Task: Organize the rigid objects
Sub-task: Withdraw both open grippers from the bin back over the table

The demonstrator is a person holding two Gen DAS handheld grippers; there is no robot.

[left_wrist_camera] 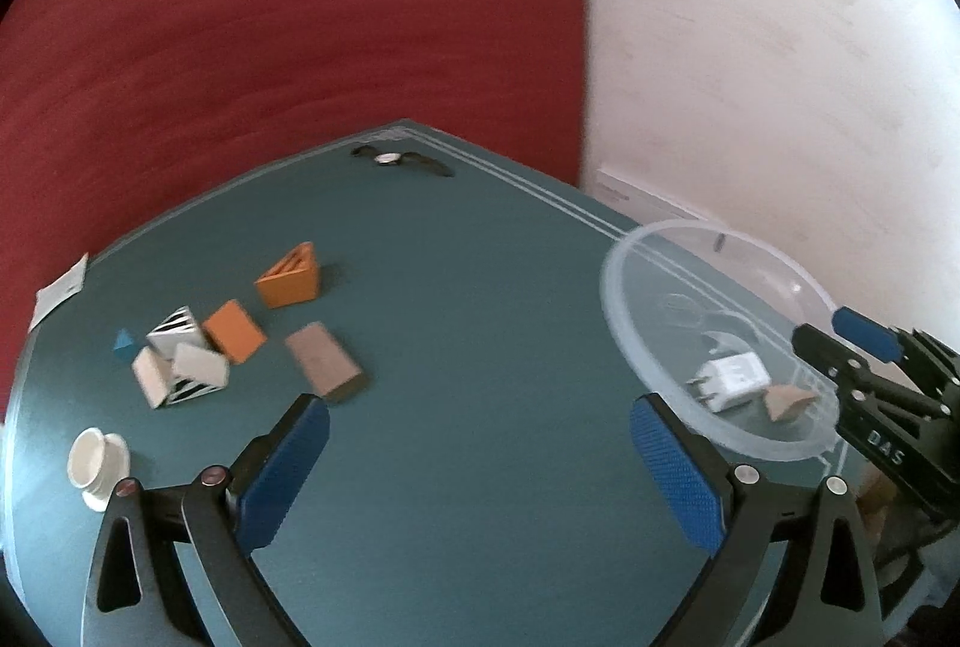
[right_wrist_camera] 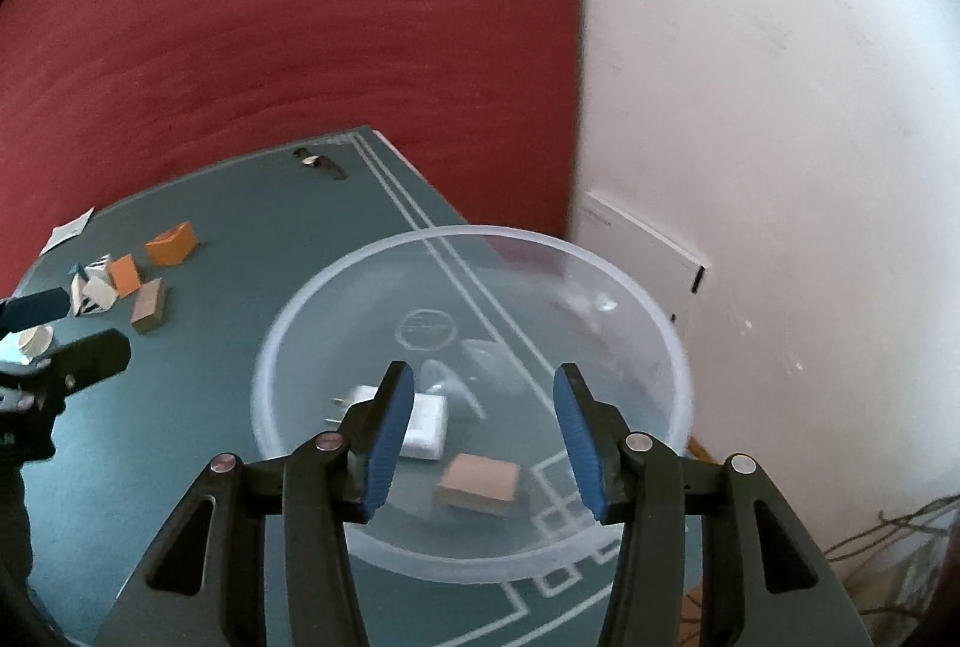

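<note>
Here, my right gripper (right_wrist_camera: 483, 440) hovers over the clear plastic bowl (right_wrist_camera: 672, 347) on the teal table (left_wrist_camera: 480, 317), its blue fingers spread apart and empty. Inside the bowl lie a white charger plug (right_wrist_camera: 427, 425) and a tan block (right_wrist_camera: 478, 482). My left gripper (left_wrist_camera: 480, 473) is also wide apart and empty, with a brown block (left_wrist_camera: 326, 360) near its left finger and orange blocks (left_wrist_camera: 288, 281) beyond.
</note>
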